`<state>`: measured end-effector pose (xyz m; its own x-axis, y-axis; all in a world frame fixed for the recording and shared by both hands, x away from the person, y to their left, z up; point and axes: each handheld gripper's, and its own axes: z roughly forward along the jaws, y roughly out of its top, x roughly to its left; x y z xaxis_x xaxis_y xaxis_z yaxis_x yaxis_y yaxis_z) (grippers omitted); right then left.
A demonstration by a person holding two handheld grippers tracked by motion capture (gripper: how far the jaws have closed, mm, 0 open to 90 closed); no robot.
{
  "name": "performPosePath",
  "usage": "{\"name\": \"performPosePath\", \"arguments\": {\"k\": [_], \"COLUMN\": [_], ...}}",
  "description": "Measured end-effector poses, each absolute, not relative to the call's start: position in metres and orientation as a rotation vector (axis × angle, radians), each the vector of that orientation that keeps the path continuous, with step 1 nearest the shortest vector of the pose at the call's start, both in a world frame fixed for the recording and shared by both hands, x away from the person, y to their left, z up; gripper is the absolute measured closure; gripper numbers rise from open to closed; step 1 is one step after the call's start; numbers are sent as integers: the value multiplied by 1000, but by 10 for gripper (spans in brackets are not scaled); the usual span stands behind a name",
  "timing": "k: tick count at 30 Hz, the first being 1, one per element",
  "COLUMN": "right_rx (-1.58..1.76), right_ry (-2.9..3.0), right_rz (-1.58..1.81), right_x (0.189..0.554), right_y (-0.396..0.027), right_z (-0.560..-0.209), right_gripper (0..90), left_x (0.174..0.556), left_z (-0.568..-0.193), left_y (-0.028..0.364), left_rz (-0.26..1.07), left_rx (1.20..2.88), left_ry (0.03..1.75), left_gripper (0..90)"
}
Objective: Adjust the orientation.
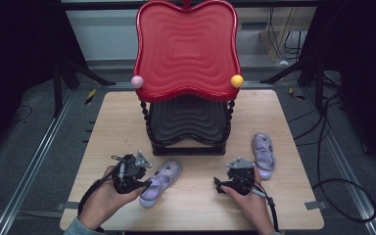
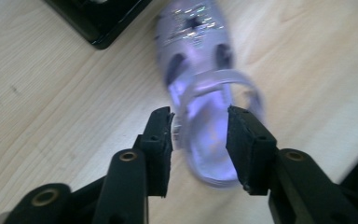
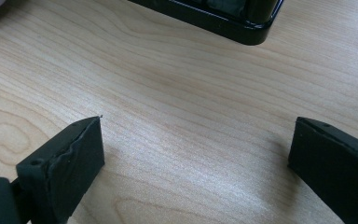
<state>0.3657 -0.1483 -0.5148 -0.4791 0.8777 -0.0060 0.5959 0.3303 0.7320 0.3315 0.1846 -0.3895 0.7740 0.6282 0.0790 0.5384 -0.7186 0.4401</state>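
Lilac was the colour of the sandal [image 1: 160, 183] at lower centre-left of the high view, lying on the wooden table [image 1: 196, 205] with its heel end at the left gripper [image 1: 146, 185]. Up close, the left gripper view caught what the high view missed: the heel [image 2: 205, 154] between the jaws, which stood parted, and whether they pressed it I could not tell. A second sandal [image 1: 264, 155] lay at right, near the right gripper [image 1: 217, 186]; its jaws gaped wide over bare wood. Behind stood a two-tier rack, red tray [image 1: 186, 49] above, black tray [image 1: 188, 120] below.
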Motion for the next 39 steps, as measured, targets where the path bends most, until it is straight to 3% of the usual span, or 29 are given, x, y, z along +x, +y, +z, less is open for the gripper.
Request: {"name": "performPosePath", "arguments": {"k": [9, 26, 39], "right_rx": [1300, 1300, 1300], "right_ry": [2198, 2198, 2198], "right_rz": [953, 953, 953], "right_x": [366, 366, 366], "right_y": [-148, -148, -148], "right_z": [-515, -515, -515], "right_gripper": [37, 36, 36], "left_x": [328, 344, 349], "left_z": [-401, -438, -446], "left_y": [167, 154, 151], "left_rz": [150, 54, 33], "left_rx": [2609, 2686, 2704], "left_ry": [862, 932, 949], "left_gripper": [591, 610, 752]}}
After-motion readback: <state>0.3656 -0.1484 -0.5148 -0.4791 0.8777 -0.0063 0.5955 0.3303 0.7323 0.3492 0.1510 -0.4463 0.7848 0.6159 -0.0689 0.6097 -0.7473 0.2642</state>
